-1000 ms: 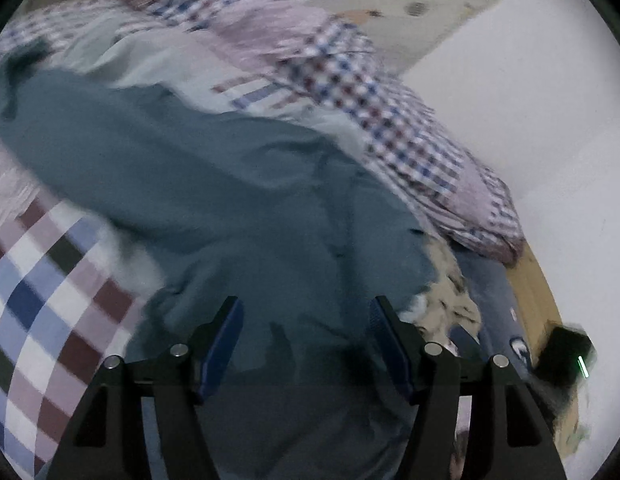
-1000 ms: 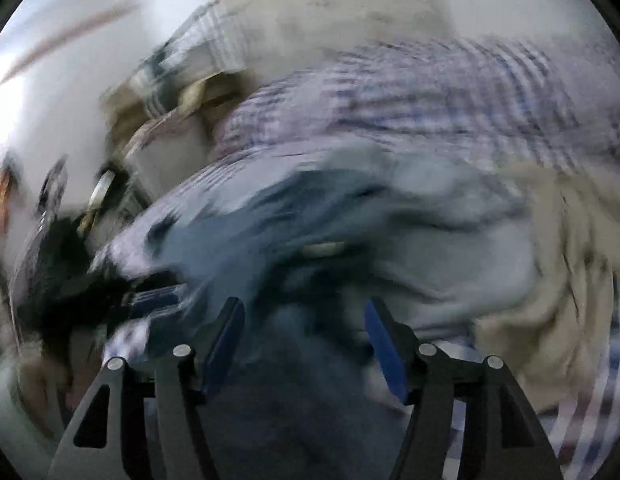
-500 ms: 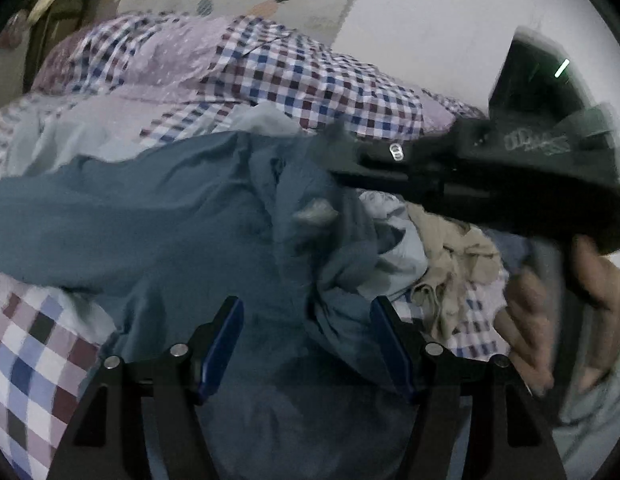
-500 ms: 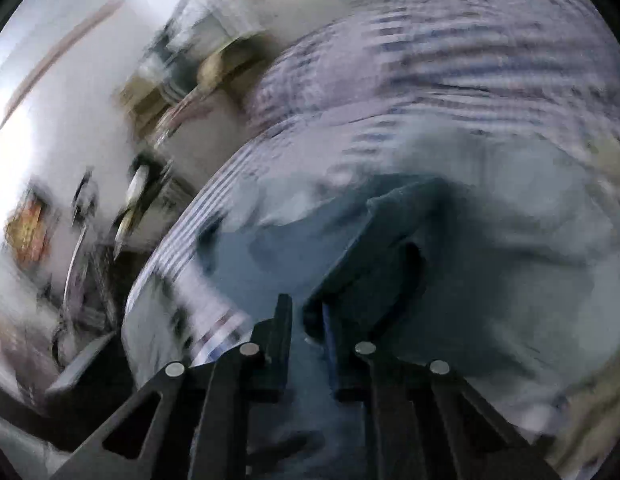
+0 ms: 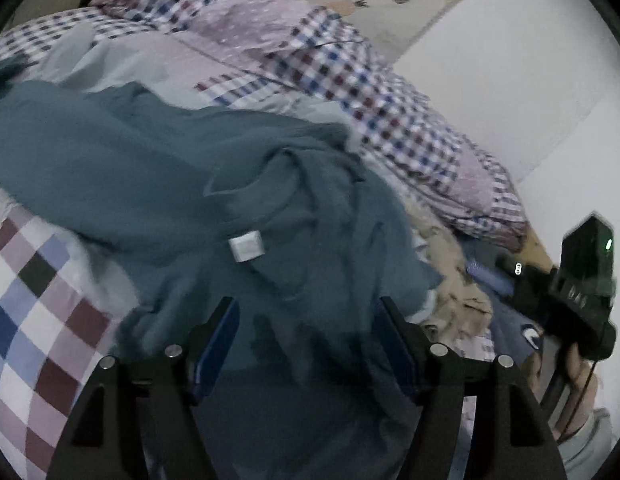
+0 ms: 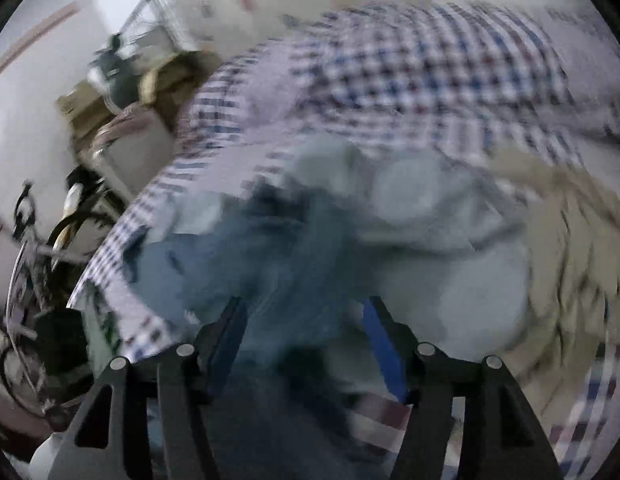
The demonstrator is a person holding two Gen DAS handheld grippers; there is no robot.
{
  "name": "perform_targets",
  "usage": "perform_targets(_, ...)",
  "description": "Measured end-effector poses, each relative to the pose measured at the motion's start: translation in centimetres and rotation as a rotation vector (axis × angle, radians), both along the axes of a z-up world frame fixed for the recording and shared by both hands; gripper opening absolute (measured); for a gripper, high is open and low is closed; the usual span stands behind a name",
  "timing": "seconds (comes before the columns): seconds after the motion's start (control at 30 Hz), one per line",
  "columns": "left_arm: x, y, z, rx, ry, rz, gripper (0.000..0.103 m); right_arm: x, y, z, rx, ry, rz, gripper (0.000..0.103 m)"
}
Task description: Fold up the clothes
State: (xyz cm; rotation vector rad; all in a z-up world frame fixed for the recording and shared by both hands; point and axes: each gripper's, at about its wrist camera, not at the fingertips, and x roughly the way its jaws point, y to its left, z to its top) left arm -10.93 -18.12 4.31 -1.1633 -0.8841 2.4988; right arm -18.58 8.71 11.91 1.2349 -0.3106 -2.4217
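Note:
A teal-blue garment lies crumpled across the checked bedspread, its white neck label facing up. My left gripper hovers open just above its near part, nothing between the fingers. In the blurred right wrist view the same teal garment spreads below my right gripper, which stands open over the cloth. The right gripper's black body, held by a hand, shows at the right edge of the left wrist view.
A pale grey-blue garment and a beige one lie beside the teal one. A checked quilt is heaped behind. White wall at right; cluttered furniture beyond the bed's left edge.
My right gripper was shut on a fold of the teal garment half a second ago; it now stands open and has drawn away to the right. The garment has dropped and spread.

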Motion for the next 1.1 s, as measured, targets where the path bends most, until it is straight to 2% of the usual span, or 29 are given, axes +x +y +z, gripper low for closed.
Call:
perform_targets(0.1,-0.5,-0.6,-1.1,0.062,-0.035,0.017,0.072,-0.5,0.6,-1.9,-0.072,-0.024,0.007,0.065)
perform_targets(0.17,-0.6,-0.7,-1.6,0.089,-0.056,0.019,0.050,-0.7,-0.7,-2.3,-0.064,-0.006,0.055,0.062)
perform_targets(0.2,-0.7,-0.7,-1.8,0.095,-0.071,0.023,0.047,-0.9,-1.6,-2.5,-0.052,0.006,0.080,0.054)
perform_targets(0.27,-0.6,-0.9,-1.9,0.108,-0.077,0.039,0.046,-0.8,-4.0,-2.7,0.008,0.036,0.132,0.016)
perform_targets(0.3,-0.6,-1.1,-1.8,0.116,-0.075,0.047,0.046,-0.3,-5.7,-2.7,0.044,0.061,0.173,0.003)
perform_targets(0.4,-0.3,-2.2,-1.4,0.155,-0.059,0.089,0.046,3.1,-10.2,-2.7,0.115,0.134,0.336,0.003)
perform_targets(0.5,-0.4,-3.6,-1.6,0.173,-0.072,0.130,0.046,6.6,-12.8,-3.4,0.168,0.148,0.488,0.003)
perform_targets(0.6,-0.5,-4.0,-2.2,0.181,-0.103,0.129,0.046,8.1,-13.0,-4.1,0.198,0.100,0.548,0.006)
perform_targets(0.67,-0.6,-3.8,-2.3,0.183,-0.104,0.101,0.046,7.4,-11.1,-3.2,0.179,0.111,0.470,0.013)
perform_targets(0.73,-0.6,-3.3,-1.8,0.170,-0.090,0.070,0.046,5.8,-8.7,-2.0,0.103,0.125,0.358,0.044)
perform_targets(0.83,-0.6,-2.7,-1.2,0.147,-0.074,0.043,0.047,2.3,-5.4,-0.4,0.014,0.134,0.145,0.062)
perform_targets(0.9,-0.6,-2.8,-1.3,0.158,-0.077,0.040,0.047,-0.6,-4.2,-0.4,-0.037,0.103,0.048,0.062)
perform_targets(1.0,-0.7,-3.2,-1.6,0.172,-0.088,0.046,0.047,-4.9,-4.3,-1.2,-0.087,0.041,-0.029,0.062)
perform_targets(1.1,-0.5,-3.8,-1.7,0.177,-0.088,0.057,0.047,-7.7,-6.0,-1.9,-0.043,-0.005,-0.015,0.062)
